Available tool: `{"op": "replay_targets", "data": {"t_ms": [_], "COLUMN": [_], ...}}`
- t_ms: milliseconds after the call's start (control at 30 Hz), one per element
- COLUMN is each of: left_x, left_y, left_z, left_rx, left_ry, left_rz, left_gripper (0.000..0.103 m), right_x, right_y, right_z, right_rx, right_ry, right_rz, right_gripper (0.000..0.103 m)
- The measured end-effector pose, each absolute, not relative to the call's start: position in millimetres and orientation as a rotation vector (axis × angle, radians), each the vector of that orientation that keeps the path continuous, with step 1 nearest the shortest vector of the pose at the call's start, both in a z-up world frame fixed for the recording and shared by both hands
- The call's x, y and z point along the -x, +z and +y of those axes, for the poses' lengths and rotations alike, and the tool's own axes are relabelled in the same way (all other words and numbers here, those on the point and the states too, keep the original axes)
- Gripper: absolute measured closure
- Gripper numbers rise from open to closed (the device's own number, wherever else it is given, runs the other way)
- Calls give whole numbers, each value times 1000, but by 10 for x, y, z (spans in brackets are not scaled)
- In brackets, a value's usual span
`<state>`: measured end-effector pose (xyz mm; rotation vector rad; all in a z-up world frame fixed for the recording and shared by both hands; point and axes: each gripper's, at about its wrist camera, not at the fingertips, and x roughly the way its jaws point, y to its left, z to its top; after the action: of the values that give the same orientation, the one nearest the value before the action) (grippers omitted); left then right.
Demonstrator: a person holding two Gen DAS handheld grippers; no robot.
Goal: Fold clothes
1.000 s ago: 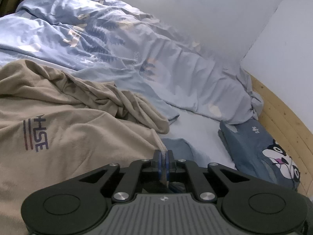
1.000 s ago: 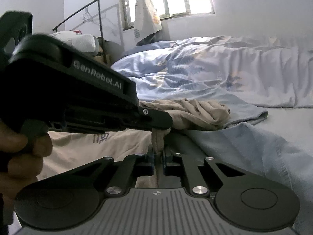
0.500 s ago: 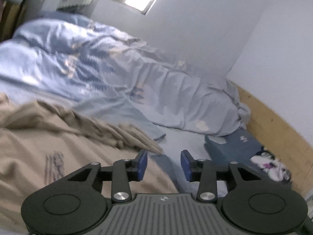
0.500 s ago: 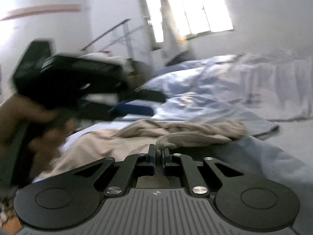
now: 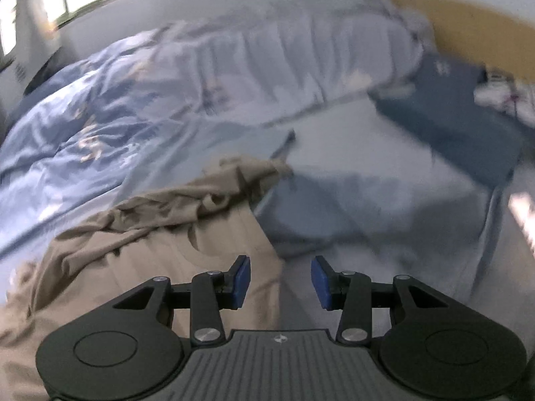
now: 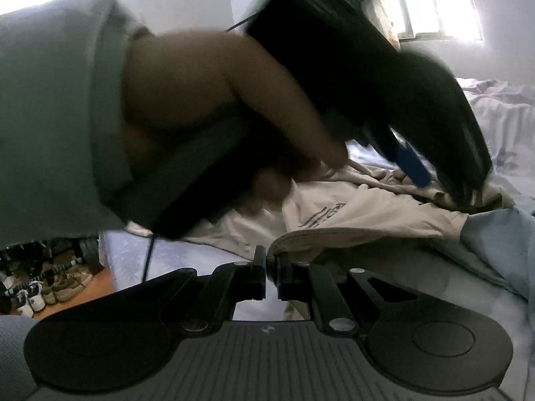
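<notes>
Our left claw (image 5: 280, 282) has just let go and hangs with its jaws apart, nothing between the blue pads (image 5: 241, 280). The tan shirt (image 5: 160, 234) lies right under and left of it, spread on the bed (image 5: 384, 234). Our right claw (image 6: 271, 272) is clenched on a fold of that shirt (image 6: 351, 214).

Ahead of the left tongs (image 5: 280, 282) a bare strip of bed sheet (image 5: 384, 257) lies open between the beige shirt (image 5: 160, 244) and the dark blue pillow (image 5: 461, 133). The rumpled duvet (image 5: 140, 107) blocks the far side. The person's left hand (image 6: 207, 100) and its tool crowd the space above the right tongs (image 6: 271, 275).
</notes>
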<state>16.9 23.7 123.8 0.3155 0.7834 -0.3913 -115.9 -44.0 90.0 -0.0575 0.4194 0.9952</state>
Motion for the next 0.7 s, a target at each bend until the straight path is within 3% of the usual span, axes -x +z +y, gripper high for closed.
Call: {"op": "replay_targets", "data": {"t_ms": [267, 333, 433, 700], "left_x": [-200, -225, -273, -232], "left_y": [925, 891, 886, 1283], "left_z": [-40, -39, 19, 285], "left_rx": [-545, -587, -604, -379], "left_ry": [-379, -342, -296, -279], "left_rz": [886, 900, 903, 760], "left_gripper": [65, 81, 97, 102], "right_x": [1124, 1117, 1110, 1040], "right_y": [914, 918, 924, 1023], "right_z": [-489, -506, -535, -733], "right_rx": [63, 67, 74, 56], "right_ry": [993, 990, 983, 938], "right_rz": [416, 413, 407, 362], "right_gripper": [96, 96, 96, 97]}}
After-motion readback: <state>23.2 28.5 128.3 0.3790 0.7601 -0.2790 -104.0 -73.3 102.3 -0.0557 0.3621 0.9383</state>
